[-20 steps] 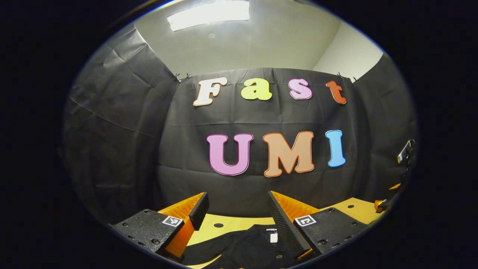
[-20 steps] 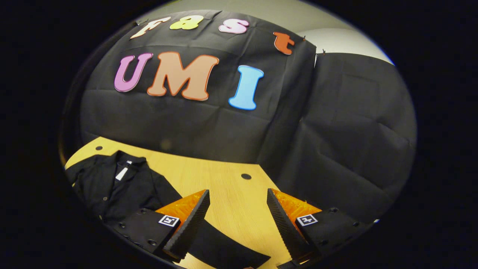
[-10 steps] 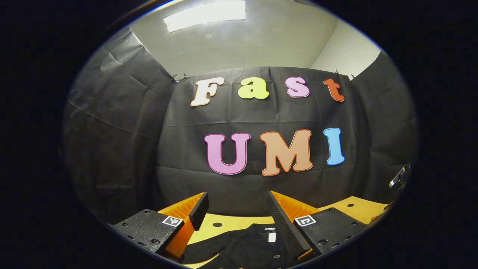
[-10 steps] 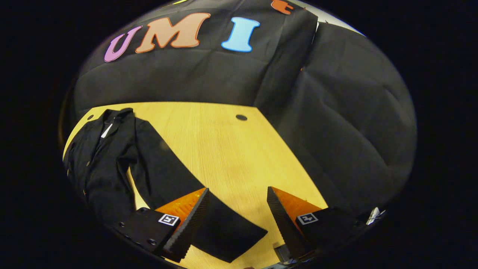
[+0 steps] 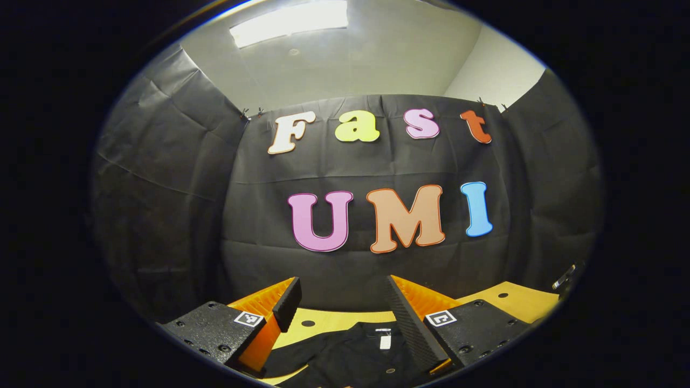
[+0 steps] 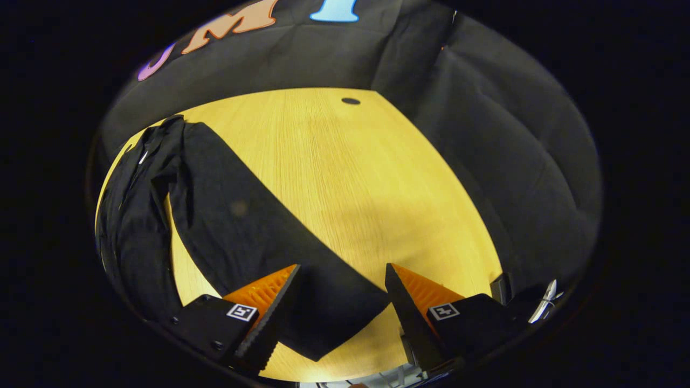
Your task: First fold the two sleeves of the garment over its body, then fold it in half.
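A black button-up garment (image 6: 135, 215) lies flat on the yellow wooden table (image 6: 345, 178) at the left of the right gripper view. Its long sleeve (image 6: 259, 231) runs out diagonally to a cuff (image 6: 334, 318) that lies between and below my right gripper's fingers. My right gripper (image 6: 342, 310) hangs open above that cuff, tilted down at the table. In the left gripper view the garment's collar and white tag (image 5: 384, 340) lie just under my left gripper (image 5: 342, 318), which is open and level, facing the booth's back wall.
The table has small dark holes (image 6: 350, 101) near its far edge, where the black cloth wall begins. The table's near edge (image 6: 377, 372) runs just below my right gripper. A bit of the other gripper (image 5: 563, 277) sits at the right rim of the left gripper view.
My right gripper has tipped downward and moved in over the sleeve's cuff, so the table and sleeve take up more of its view. My left gripper has drifted only slightly.
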Tool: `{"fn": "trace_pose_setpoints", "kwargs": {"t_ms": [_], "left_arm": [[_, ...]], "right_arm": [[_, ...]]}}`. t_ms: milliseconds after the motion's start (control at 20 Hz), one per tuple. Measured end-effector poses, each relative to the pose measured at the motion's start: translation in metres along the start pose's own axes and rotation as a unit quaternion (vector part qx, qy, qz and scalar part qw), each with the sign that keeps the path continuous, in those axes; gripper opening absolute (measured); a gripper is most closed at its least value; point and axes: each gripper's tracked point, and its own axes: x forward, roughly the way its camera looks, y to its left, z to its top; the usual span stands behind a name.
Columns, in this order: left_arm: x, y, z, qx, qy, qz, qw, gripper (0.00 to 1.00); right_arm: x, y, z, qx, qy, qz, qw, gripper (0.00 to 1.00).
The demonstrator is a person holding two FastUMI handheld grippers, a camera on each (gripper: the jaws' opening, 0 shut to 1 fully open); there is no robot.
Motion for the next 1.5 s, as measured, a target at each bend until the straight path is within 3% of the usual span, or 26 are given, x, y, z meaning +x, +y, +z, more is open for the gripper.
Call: {"fn": "trace_pose_setpoints", "kwargs": {"t_ms": [200,350,500,650,700,750,800,850,950,1150,1250,1500], "left_arm": [[0.0,-0.021,0.003,0.005,-0.003,-0.005,1.0,0.93],[-0.001,-0.037,0.004,0.0,-0.002,-0.009,1.0,0.93],[-0.003,-0.045,0.001,-0.008,-0.001,-0.004,1.0,0.93],[-0.009,-0.047,-0.001,-0.029,0.004,0.011,1.0,0.92],[-0.01,-0.045,-0.004,-0.031,0.006,0.017,0.999,0.92],[-0.011,-0.043,-0.006,-0.03,0.009,0.023,0.999,0.92],[-0.015,-0.041,-0.007,-0.03,0.009,0.027,0.999,0.93],[-0.016,-0.038,-0.006,-0.029,0.008,0.029,0.999,0.92],[-0.014,-0.031,-0.003,-0.026,0.002,0.029,0.999,0.93],[-0.005,-0.011,-0.009,-0.016,0.006,0.017,1.0,0.92],[-0.002,0.004,-0.003,-0.015,-0.002,0.016,1.0,0.92],[-0.005,0.032,-0.009,-0.027,0.005,0.017,0.999,0.92]], "right_arm": [[0.01,-0.002,-0.008,-0.002,0.028,0.008,1.0,1.0],[0.01,0.012,-0.016,0.03,0.059,0.055,0.996,0.98],[0.011,0.014,-0.013,0.004,0.046,0.07,0.996,0.92],[0.013,0.019,-0.012,-0.025,0.037,0.079,0.996,0.53],[0.012,0.023,-0.014,-0.03,0.035,0.08,0.996,0.47],[0.011,0.026,-0.015,-0.031,0.031,0.083,0.996,0.3],[0.012,0.026,-0.016,-0.025,0.026,0.08,0.996,0.24],[0.012,0.026,-0.014,-0.018,0.016,0.077,0.997,0.1],[0.011,0.028,-0.014,0.013,0.001,0.075,0.997,0.05],[-0.01,0.05,0.013,0.106,-0.062,0.116,0.986,0.03],[-0.039,0.054,0.05,0.115,-0.141,0.117,0.976,0.03],[-0.093,0.07,0.09,0.094,-0.209,0.128,0.965,0.03]]}}
